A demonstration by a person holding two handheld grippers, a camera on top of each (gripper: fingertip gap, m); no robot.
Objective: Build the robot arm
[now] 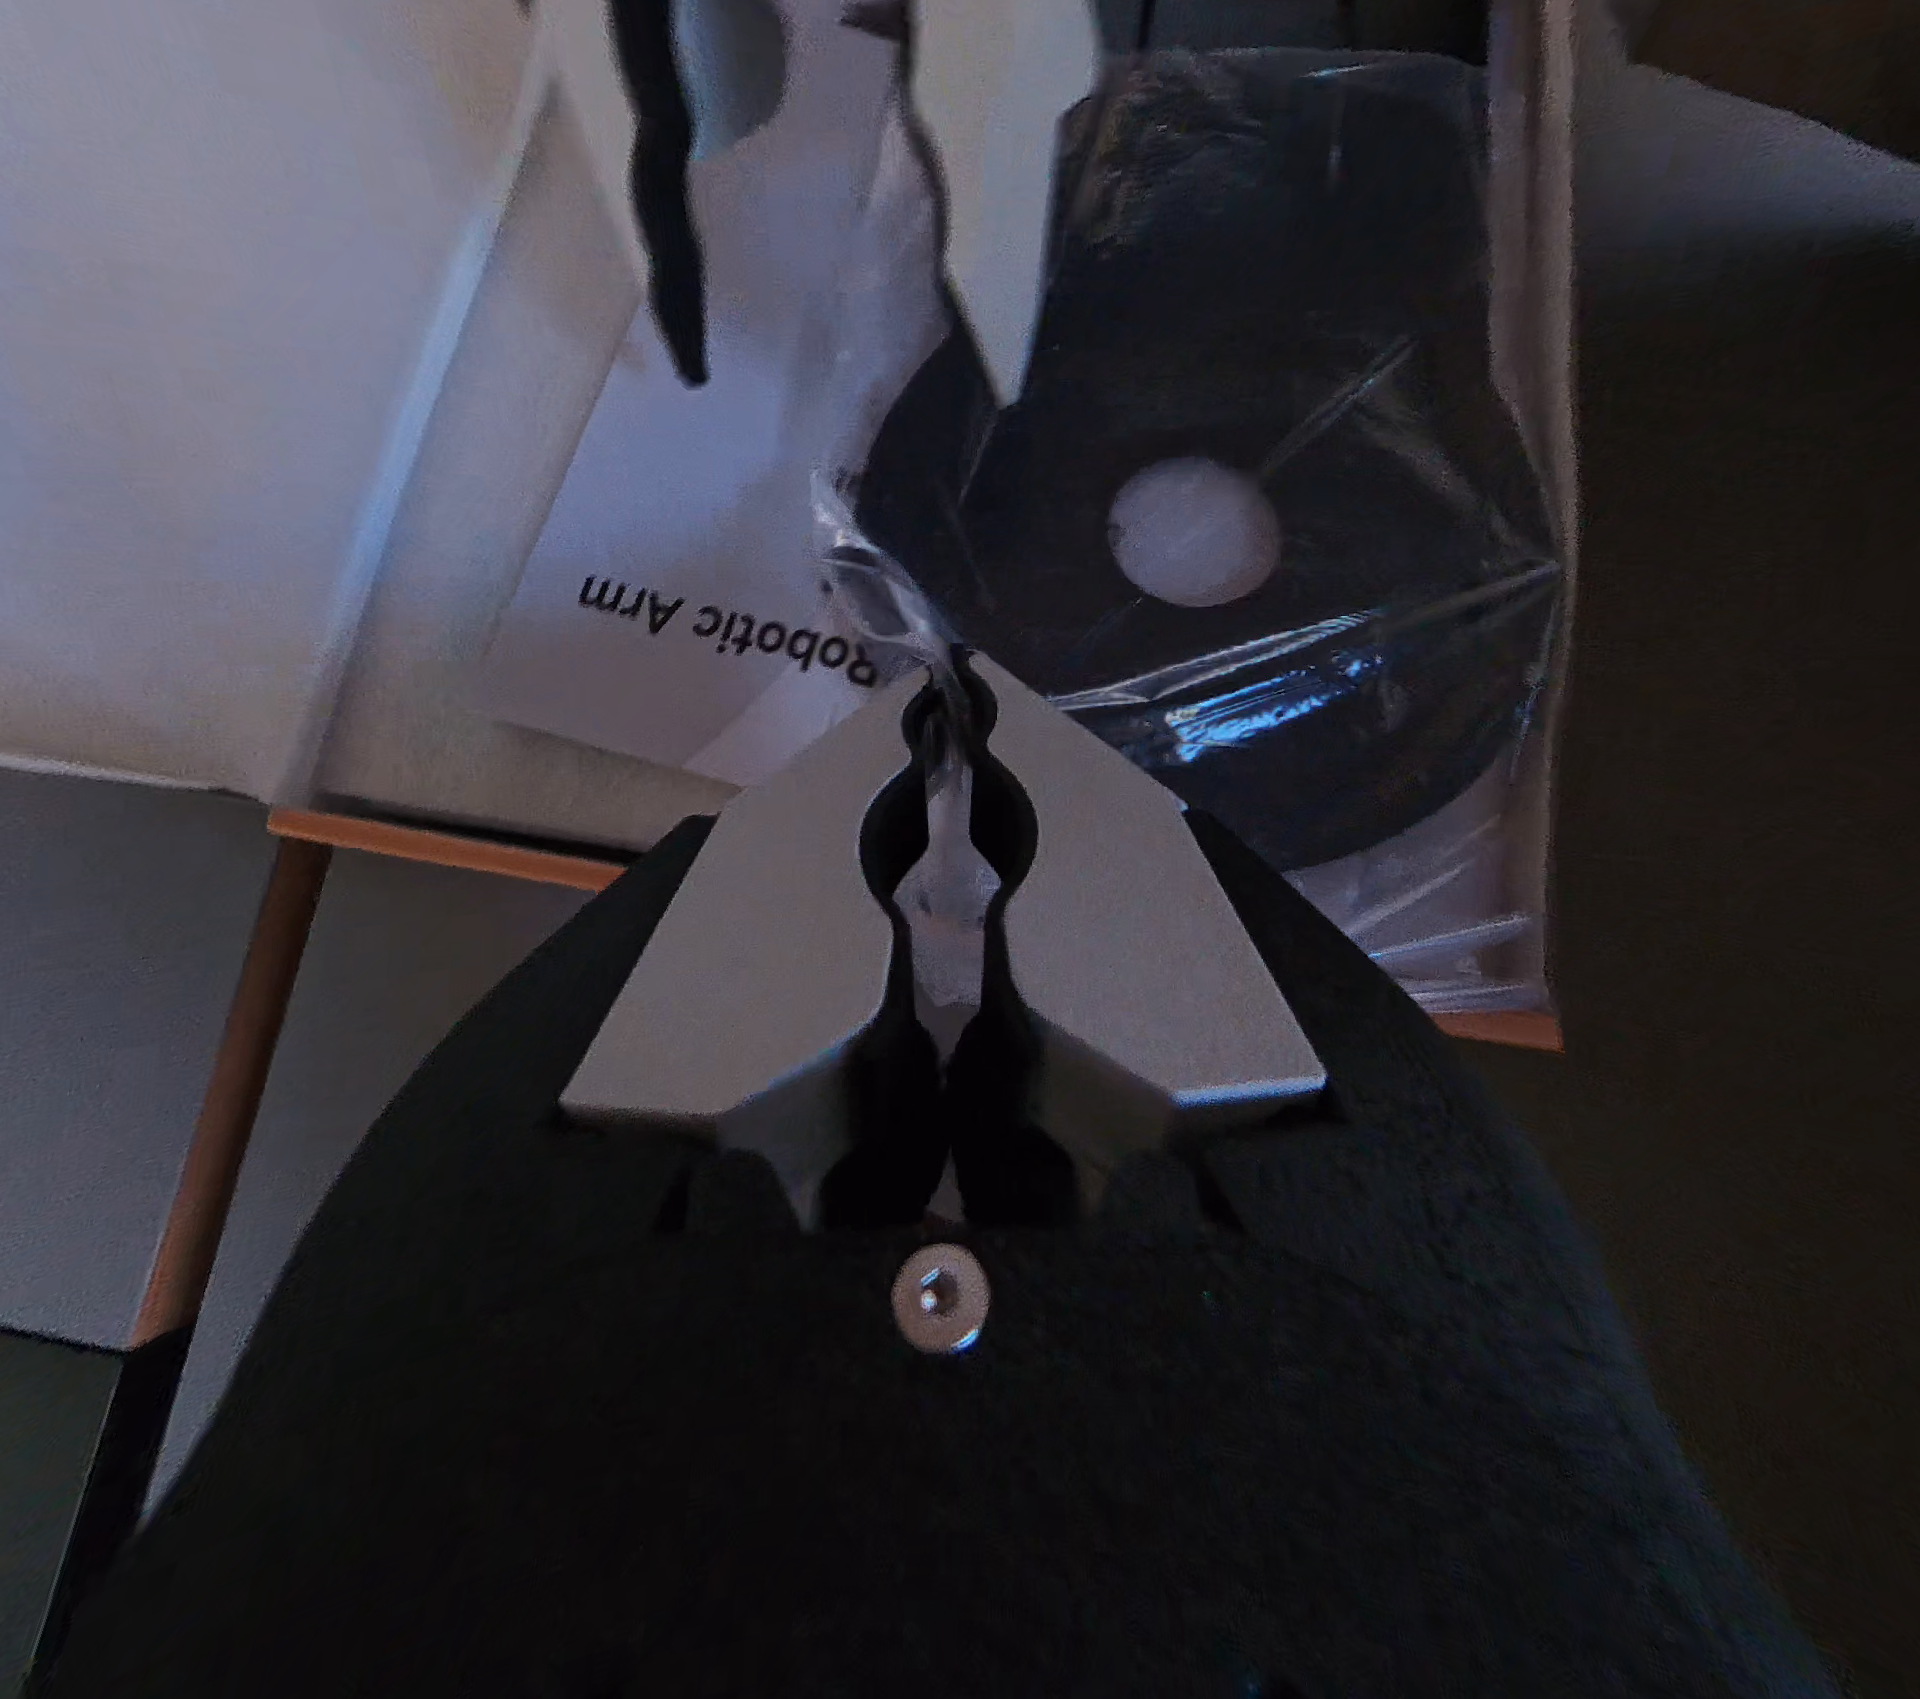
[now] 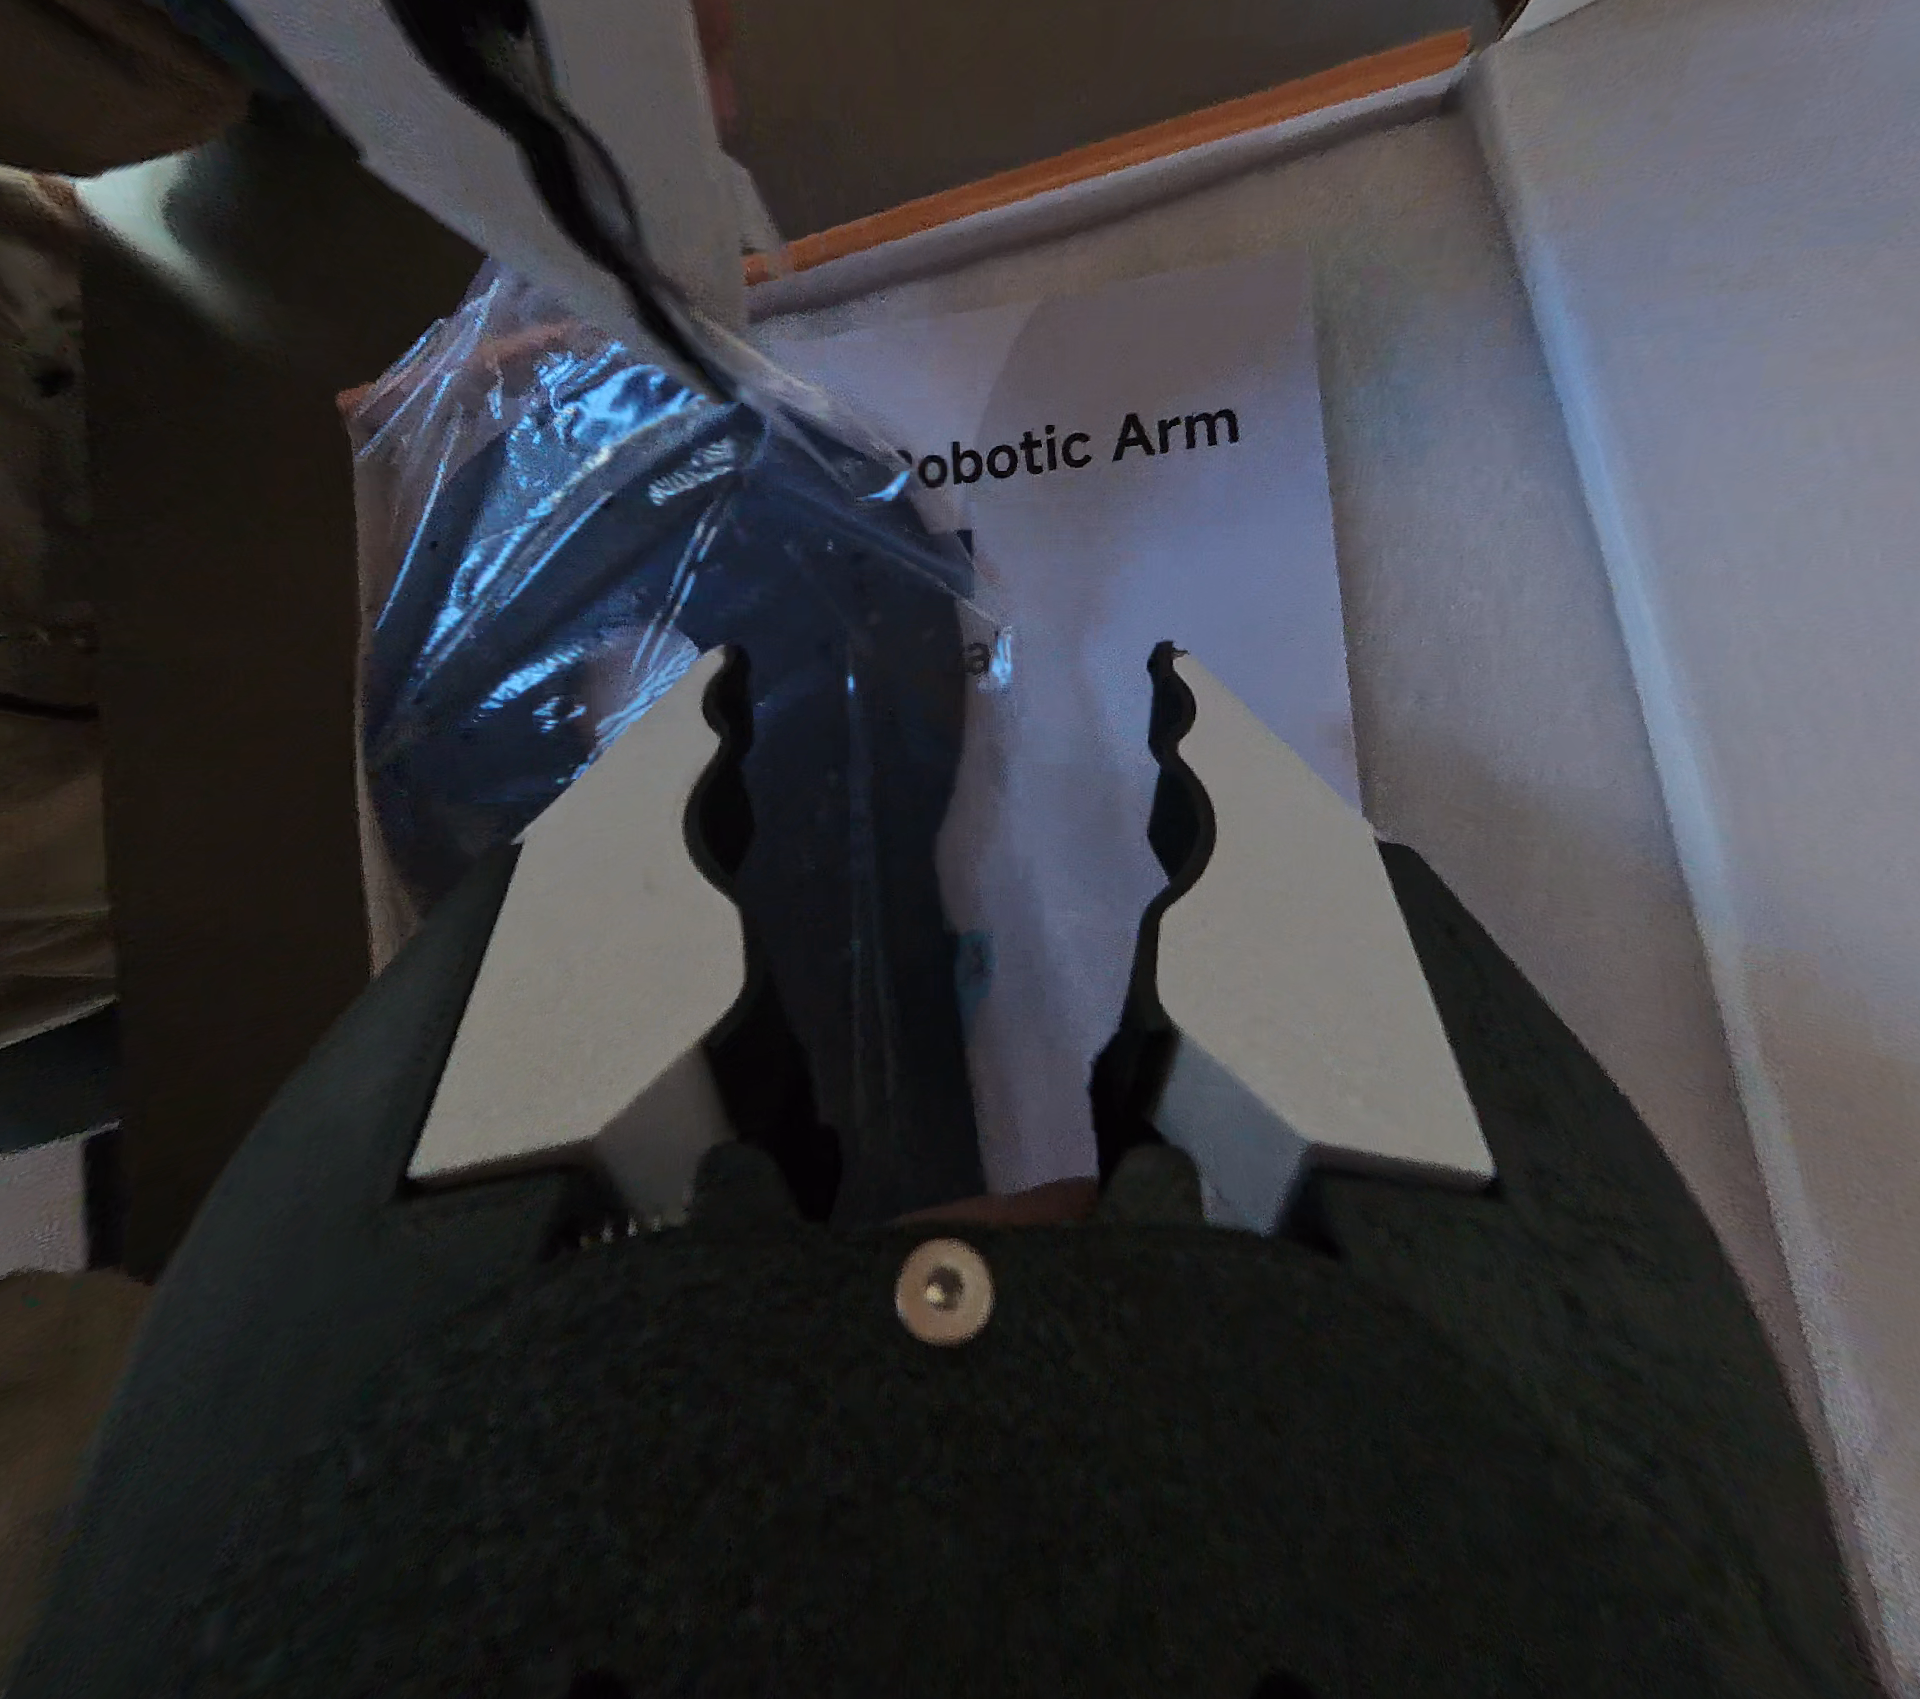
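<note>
A black flat part wrapped in a clear plastic bag lies in an open white cardboard box. My left gripper is shut on the corner of the clear plastic bag. The same bag shows in the right wrist view, pinched by the left gripper coming in from the upper left. My right gripper is open and empty, hovering just over the black part and a white printed sheet. It also shows in the left wrist view, open, above the box.
The white printed sheet lies in the box beside the bagged part. White box flaps stand at the right of the right wrist view. The box has brown raw cardboard edges. A dark surface surrounds the box.
</note>
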